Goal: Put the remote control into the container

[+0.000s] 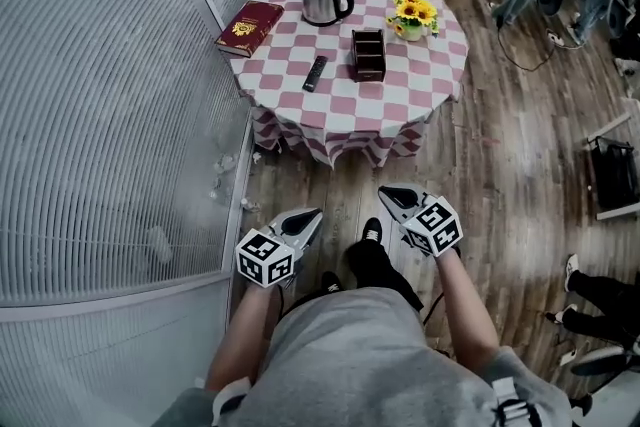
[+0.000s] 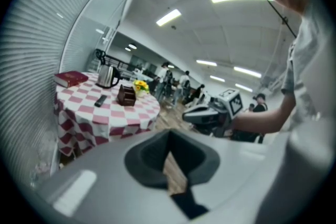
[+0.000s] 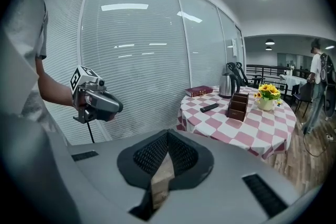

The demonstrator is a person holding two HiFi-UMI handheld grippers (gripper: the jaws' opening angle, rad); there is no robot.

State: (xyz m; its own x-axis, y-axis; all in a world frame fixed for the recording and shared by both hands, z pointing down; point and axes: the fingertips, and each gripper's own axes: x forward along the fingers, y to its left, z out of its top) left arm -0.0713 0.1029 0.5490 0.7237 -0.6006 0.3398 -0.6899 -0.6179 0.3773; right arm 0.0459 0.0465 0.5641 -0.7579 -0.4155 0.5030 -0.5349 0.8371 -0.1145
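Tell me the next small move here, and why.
Probably step up to the table first: the left gripper and right gripper are both shut, empty and well short of it, over the floor, while the remote lies untouched beside the container.

Person in a grey T-shirt (image 1: 350,355), with the left gripper (image 1: 316,213) and right gripper (image 1: 384,191) in view.
The T-shirt is short-sleeved and worn with black trousers (image 1: 385,270) and black shoes (image 1: 371,234) that have white marks. A pale strap (image 1: 508,403) with a dark buckle lies by the right shoulder. Both grippers have smooth grey shells tapering to pointed black jaws, and the right one's inner pads are mesh-textured. Each carries a white cube (image 1: 264,258) printed with black square markers. A thin black cable (image 3: 90,132) hangs from the left one.
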